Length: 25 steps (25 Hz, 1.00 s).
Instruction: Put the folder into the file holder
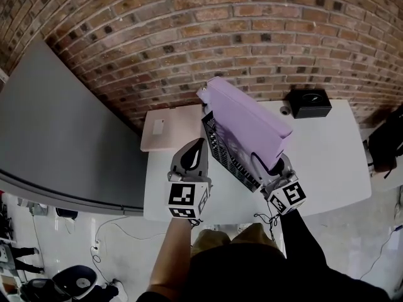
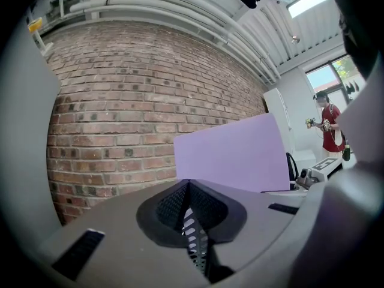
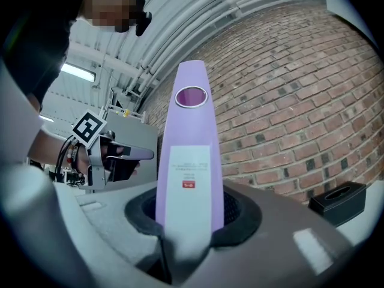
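My right gripper (image 1: 275, 167) is shut on the spine end of a purple folder (image 1: 249, 124), which tilts up and away over the white table (image 1: 327, 162). In the right gripper view the folder's (image 3: 191, 131) labelled spine stands between the jaws of the right gripper (image 3: 191, 212). A black mesh file holder (image 1: 227, 153) stands just left of the folder. My left gripper (image 1: 200, 145) is shut on its mesh wall (image 2: 193, 233). In the left gripper view the folder's flat side (image 2: 234, 155) rises beyond the left gripper (image 2: 189, 212).
A black box (image 1: 308, 102) sits at the table's far edge. A beige side table (image 1: 170, 128) with a small white item adjoins on the left, beside a grey partition (image 1: 63, 137). A brick wall lies beyond. A person in red (image 2: 330, 128) stands far off.
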{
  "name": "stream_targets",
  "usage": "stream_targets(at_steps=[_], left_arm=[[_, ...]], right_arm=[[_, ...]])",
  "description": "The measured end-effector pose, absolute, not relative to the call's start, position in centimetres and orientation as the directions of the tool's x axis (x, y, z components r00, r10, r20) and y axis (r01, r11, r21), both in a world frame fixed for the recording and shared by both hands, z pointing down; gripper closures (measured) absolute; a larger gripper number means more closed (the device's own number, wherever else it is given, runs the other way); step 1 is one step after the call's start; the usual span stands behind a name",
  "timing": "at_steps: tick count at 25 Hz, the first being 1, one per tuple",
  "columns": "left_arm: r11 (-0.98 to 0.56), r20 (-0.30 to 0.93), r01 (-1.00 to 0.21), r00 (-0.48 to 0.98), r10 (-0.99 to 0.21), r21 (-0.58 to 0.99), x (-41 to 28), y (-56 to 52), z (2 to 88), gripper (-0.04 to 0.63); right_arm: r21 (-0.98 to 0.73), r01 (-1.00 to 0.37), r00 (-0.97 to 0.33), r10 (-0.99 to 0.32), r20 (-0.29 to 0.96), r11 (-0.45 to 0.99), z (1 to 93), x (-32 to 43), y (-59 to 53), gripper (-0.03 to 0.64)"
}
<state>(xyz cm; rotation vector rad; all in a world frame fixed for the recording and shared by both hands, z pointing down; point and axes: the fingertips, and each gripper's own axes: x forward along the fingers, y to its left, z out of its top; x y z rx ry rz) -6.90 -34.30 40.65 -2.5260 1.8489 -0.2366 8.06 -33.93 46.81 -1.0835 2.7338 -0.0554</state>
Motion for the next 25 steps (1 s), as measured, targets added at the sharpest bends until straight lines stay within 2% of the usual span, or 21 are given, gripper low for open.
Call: stream_targets(at_steps=[14, 25], left_arm=[[-0.314, 0.120, -0.945, 0.303, -0.946, -0.089, -7.6, -33.3, 40.7, 0.591], [-0.307, 0.113, -0.949, 0.297, -0.948, -0.077, -9.3, -33.1, 40.8, 0.591]], right_arm=[[-0.091, -0.699, -0.681, -0.699, -0.219, 0.709, 46.4, 7.2, -33.7, 0.471], [-0.139, -0.704, -0.669, -0.717, -0.199, 0.696, 48.4, 6.7, -34.0, 0.471]])
